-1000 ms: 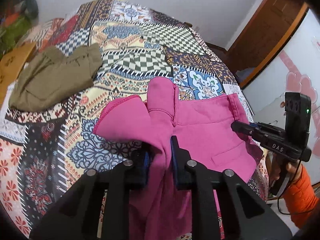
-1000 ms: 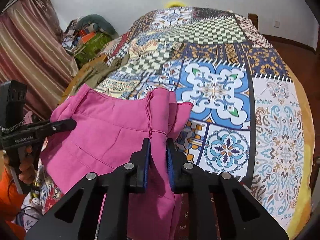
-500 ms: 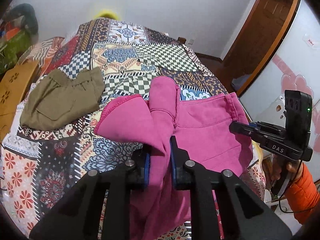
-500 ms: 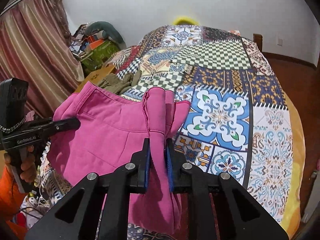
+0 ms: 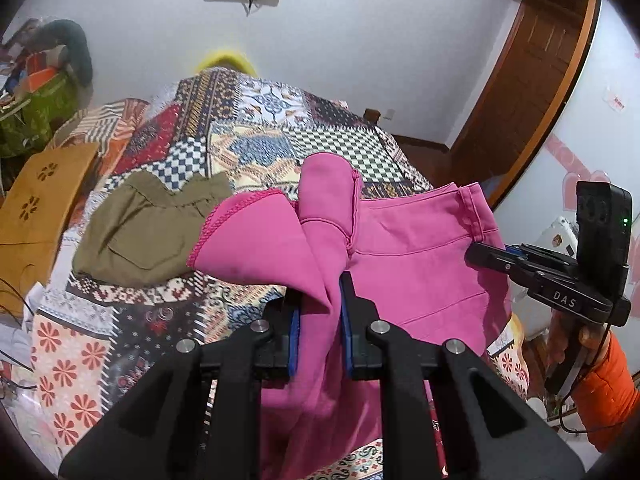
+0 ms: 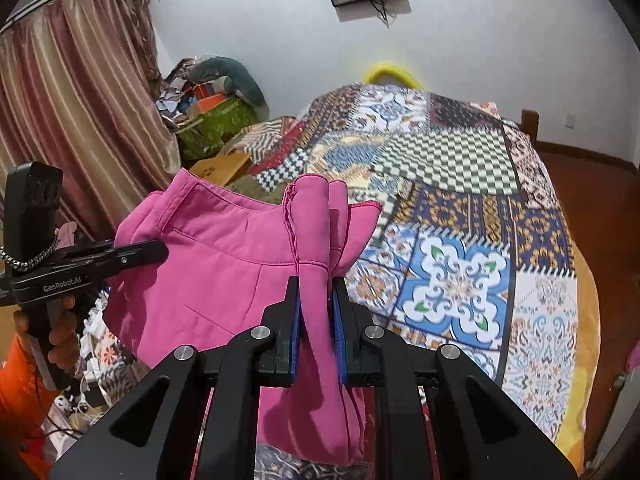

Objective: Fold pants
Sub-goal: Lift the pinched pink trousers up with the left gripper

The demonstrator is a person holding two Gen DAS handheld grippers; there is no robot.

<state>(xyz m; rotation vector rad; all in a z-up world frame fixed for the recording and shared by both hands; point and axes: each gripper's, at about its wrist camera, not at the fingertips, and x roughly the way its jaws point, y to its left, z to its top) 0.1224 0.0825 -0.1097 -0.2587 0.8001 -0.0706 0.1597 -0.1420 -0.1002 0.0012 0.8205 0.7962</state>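
Note:
The pink pants (image 5: 408, 264) hang in the air between my two grippers, above the near end of the patchwork bed (image 5: 256, 148). My left gripper (image 5: 320, 300) is shut on one bunched end of the waistband. My right gripper (image 6: 316, 300) is shut on the other bunched end of the pink pants (image 6: 216, 280). The cloth is stretched between them, with the rest drooping below the jaws. The right gripper also shows in the left wrist view (image 5: 476, 254), and the left gripper in the right wrist view (image 6: 156, 250).
Olive-green pants (image 5: 148, 228) lie folded on the bed's left side. A brown cardboard box (image 5: 36, 200) and cluttered bags (image 6: 216, 120) stand left of the bed. A wooden door (image 5: 532, 80) is at the right, curtains (image 6: 76, 120) at the left.
Both grippers have lifted the pink pants higher off the bed and tilted upward, so more of the wall and the wall-mounted screen shows. Both stay shut on the cloth.

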